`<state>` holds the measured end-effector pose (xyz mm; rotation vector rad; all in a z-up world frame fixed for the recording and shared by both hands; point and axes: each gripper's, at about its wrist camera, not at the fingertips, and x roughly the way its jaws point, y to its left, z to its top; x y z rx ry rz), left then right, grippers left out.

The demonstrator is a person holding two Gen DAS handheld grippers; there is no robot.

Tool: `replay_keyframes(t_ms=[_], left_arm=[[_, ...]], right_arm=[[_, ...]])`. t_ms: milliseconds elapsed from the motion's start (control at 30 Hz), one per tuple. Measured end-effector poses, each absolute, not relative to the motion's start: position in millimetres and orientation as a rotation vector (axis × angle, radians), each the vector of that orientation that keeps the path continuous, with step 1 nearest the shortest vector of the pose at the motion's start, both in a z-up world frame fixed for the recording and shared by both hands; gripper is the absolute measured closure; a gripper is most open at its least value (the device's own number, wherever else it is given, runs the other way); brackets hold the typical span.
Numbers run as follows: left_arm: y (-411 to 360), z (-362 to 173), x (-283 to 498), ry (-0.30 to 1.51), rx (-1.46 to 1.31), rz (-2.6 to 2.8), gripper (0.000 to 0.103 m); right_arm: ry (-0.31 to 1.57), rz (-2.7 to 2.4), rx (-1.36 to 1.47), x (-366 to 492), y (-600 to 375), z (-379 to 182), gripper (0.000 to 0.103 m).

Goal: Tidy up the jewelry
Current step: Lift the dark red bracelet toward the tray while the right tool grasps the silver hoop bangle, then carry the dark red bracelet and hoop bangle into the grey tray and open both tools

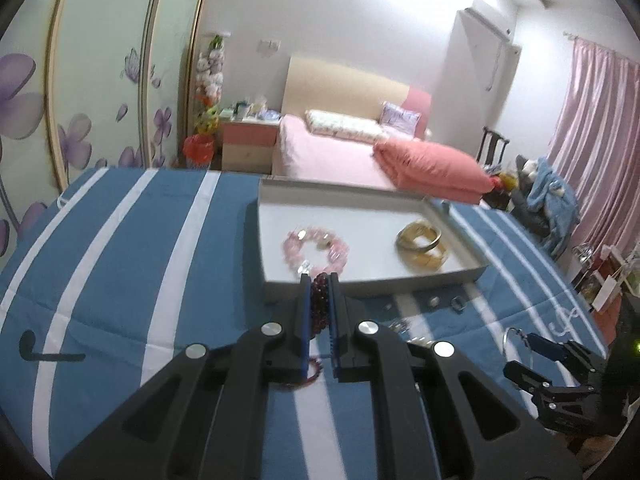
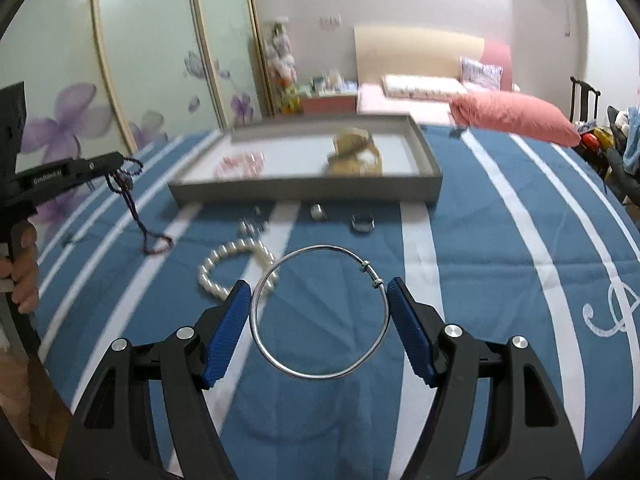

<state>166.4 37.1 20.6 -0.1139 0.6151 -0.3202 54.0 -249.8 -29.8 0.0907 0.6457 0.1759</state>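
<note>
Dark bead strand (image 1: pixel 319 300): garnet-red, small faceted-looking beads; pinched in left gripper (image 1: pixel 319 280), tail trailing down to the cloth.
Left gripper: clenched tight on the strand, just short of the tray's near wall.
Silver bangle (image 2: pixel 320 312): thin smooth wire hoop, two small sliding knots on its rim; spans right gripper (image 2: pixel 320 292).
Right gripper: blue ribbed pads touching both sides of the hoop, grasping it, lifted off the cloth.
Tray (image 2: pixel 304 192): shallow grey box, pale floor; pink bead bracelet (image 1: pixel 315 250) and gold bangles (image 1: pixel 420 242) already inside.
Loose on cloth: pearl bracelet (image 2: pixel 230 266), two metal rings (image 2: pixel 362 222).
Cloth (image 2: pixel 480 240): blue, white stripes, soft and creased.
Risk, strand: hanging tail likely to snag the tray wall and slip out.
Risk, bangle: thin springy wire could flex and pop from the pads.
</note>
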Motion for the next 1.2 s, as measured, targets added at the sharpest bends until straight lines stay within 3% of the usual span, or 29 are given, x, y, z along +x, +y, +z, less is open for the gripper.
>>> replay_keyframes(t_ms=[667, 1200], left_arm=[[26, 75, 112, 0.403, -0.118, -0.338, 0.094], [13, 85, 101, 0.320, -0.094, -0.299, 0.094]], right_arm=[[0.265, 0.096, 0.003, 36, -239, 19, 0.033], [-0.003, 0.048, -0.073, 36, -232, 36, 0.033]])
